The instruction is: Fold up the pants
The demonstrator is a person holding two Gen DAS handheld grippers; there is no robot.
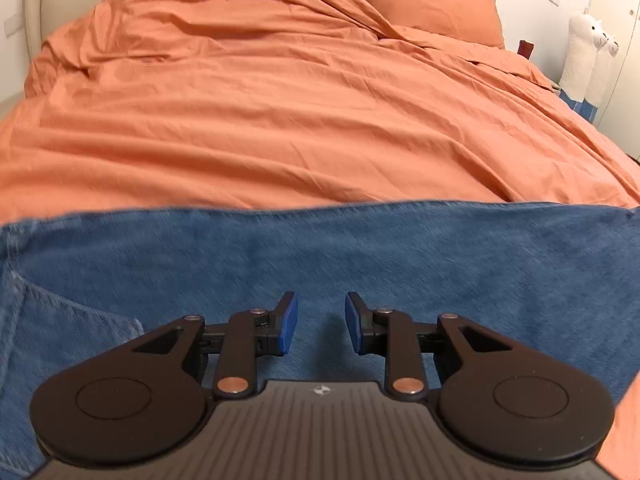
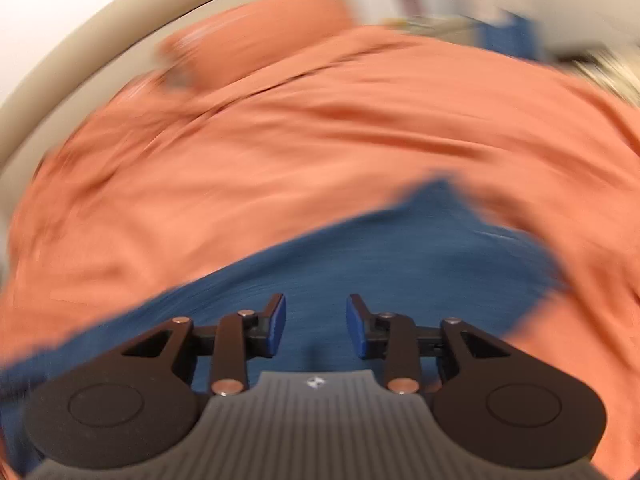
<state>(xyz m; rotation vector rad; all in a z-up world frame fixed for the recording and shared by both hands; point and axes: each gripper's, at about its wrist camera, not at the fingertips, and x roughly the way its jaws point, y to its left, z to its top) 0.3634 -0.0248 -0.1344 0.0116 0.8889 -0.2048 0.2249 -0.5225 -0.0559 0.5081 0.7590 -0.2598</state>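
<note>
The left gripper (image 1: 321, 322) hangs over the denim with its blue pads parted and nothing between them; cloth shows through the gap, so it holds nothing. The right gripper (image 2: 315, 322) is likewise parted and empty above the same cloth, though its view is smeared and fine detail there is lost. Beneath both lie the pants (image 1: 360, 264), blue jeans spread flat on the bed (image 1: 260, 120) near its foot, their far edge running straight across the orange duvet; a seam or pocket line shows at the left, and one corner juts out onto the bedding in the right view. Denim like this is probably fairly heavy and soft but with some body: it should drape without slipping, hold a crease, and not be harmed by a firm pinch. The best hold is likely a doubled edge such as hem, waistband or side seam, pinched at two corners well apart so the panel lifts evenly.
</note>
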